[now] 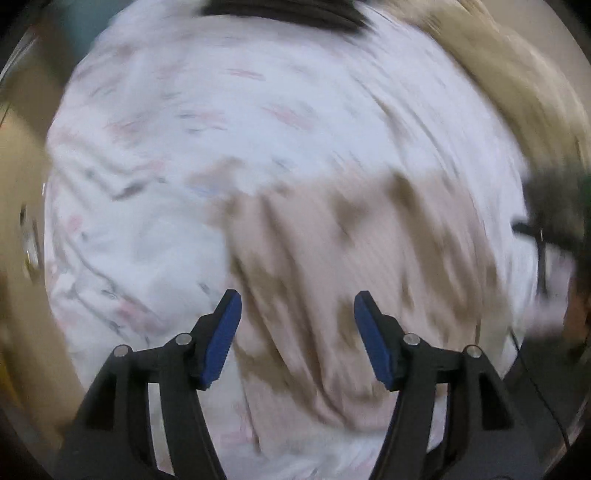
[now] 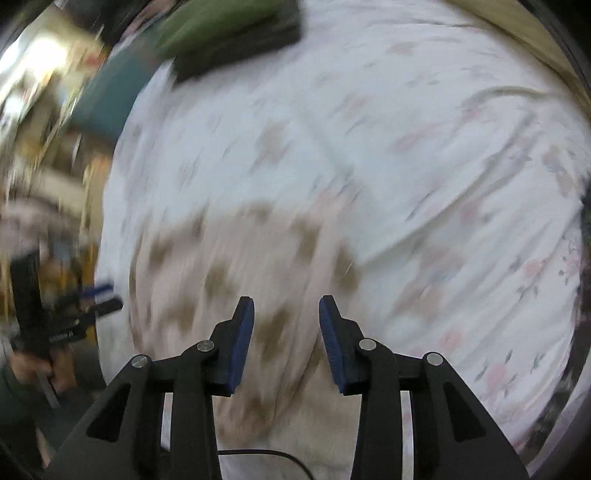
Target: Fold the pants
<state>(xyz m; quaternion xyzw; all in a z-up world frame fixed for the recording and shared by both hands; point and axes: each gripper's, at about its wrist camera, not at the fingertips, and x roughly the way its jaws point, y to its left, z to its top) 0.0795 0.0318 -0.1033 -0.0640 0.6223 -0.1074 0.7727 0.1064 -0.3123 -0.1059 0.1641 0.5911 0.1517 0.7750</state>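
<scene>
Both views are motion-blurred. The pants (image 1: 332, 266) are pale pink with brown patches and lie spread on a white floral bed sheet (image 1: 184, 110). My left gripper (image 1: 297, 314) is open and empty above the pants. In the right wrist view the pants (image 2: 240, 280) lie below my right gripper (image 2: 286, 321), which is open and empty. The left gripper (image 2: 88, 299) also shows at the left edge of the right wrist view, held in a hand beside the bed.
The floral sheet (image 2: 424, 147) covers most of the bed. A dark and green folded item (image 2: 229, 33) lies at the bed's far end; a black item (image 1: 288, 14) shows at the top of the left view. Cluttered room lies left of the bed.
</scene>
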